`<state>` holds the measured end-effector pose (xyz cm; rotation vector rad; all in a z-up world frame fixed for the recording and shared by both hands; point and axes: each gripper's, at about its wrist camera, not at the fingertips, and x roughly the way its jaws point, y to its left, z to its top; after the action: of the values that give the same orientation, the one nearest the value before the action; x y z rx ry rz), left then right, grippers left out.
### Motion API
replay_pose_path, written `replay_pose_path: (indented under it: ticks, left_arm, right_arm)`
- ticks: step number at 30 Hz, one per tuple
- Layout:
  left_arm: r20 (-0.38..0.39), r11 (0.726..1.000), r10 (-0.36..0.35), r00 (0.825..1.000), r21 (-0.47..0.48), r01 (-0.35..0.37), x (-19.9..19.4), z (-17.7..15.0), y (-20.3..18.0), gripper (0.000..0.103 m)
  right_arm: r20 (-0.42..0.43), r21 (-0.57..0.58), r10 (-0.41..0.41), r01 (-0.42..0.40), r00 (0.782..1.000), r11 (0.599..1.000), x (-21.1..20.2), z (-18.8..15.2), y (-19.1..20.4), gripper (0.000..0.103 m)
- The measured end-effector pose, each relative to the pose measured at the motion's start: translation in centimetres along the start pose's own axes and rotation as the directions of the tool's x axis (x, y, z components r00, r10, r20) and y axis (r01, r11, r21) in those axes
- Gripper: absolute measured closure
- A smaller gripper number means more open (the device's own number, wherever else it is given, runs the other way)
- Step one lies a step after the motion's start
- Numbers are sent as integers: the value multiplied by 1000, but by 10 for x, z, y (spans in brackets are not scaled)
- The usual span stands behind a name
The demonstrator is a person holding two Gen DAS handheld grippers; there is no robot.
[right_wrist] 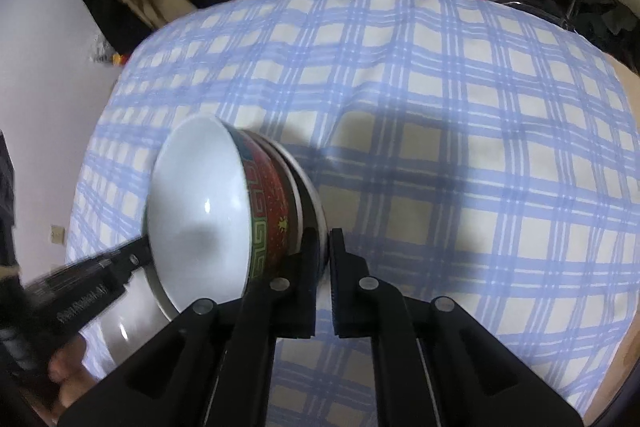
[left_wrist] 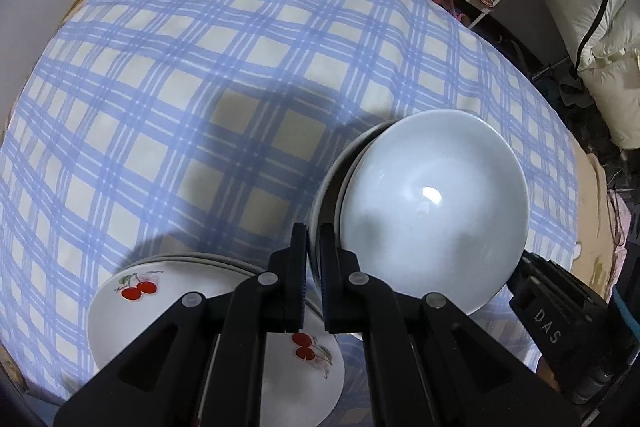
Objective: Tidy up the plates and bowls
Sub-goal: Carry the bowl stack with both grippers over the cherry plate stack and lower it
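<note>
Both tools pinch the bowl stack's rim, left tool (left_wrist: 314, 247) and right tool (right_wrist: 324, 251), holding the bowls (left_wrist: 432, 211) above the desk (left_wrist: 200, 87); one slip and they could fall on the cherry plates (left_wrist: 200, 307).

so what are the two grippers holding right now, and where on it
Both clamp the rim of the bowl stack: left gripper on one side, right gripper on the opposite side.

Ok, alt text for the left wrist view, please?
The left gripper is shut on the rim of stacked white bowls, held above a blue checked tablecloth. Cherry-patterned plates are stacked at lower left; the right gripper meets the bowls' far edge.
</note>
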<state>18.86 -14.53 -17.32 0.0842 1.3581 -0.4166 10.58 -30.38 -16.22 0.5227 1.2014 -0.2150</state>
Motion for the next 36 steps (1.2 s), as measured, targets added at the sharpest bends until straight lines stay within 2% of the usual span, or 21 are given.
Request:
replay_pose_path:
  ticks: [5, 9, 15, 17, 19, 21, 23, 28, 36]
  left_arm:
    - [-5, 1000, -5, 1000, 4, 5, 4, -3, 2, 99]
    - [-33, 1000, -12, 999, 5, 13, 13, -2, 5, 98]
    - [-43, 991, -104, 994, -95, 99, 19, 0, 21, 97]
    - [-45, 989, -109, 993, -101, 104, 19, 0, 21, 97]
    - [-46, 990, -106, 993, -98, 101, 14, 2, 18, 97]
    - [-35, 997, -69, 997, -40, 67, 6, 3, 8, 98]
    - [-22, 999, -36, 999, 1, 36, -1, 2, -2, 98]
    - [-19, 999, -49, 999, -11, 49, -12, 5, -2, 98]
    - [26, 999, -42, 999, -3, 42, -44, -12, -2, 98]
  right_arm:
    - [-40, 2, 23, -22, 999, 1000, 7, -3, -7, 94]
    - [-74, -45, 4, -8, 997, 999, 15, -1, -4, 94]
    - [-45, -22, 32, -33, 998, 999, 19, -5, -9, 93]
    - [-33, -33, 19, -20, 999, 999, 19, -7, -8, 93]
    - [-9, -22, 20, -20, 1000, 1000, 16, -9, -7, 94]
    - [19, -7, 34, -34, 999, 999, 10, -11, -8, 94]
    - [9, 46, 58, -58, 998, 997, 7, -12, -14, 94]
    - [20, 71, 51, -52, 999, 996, -7, -12, -13, 94]
    - [49, 93, 74, -79, 996, 993, -35, -23, -7, 94]
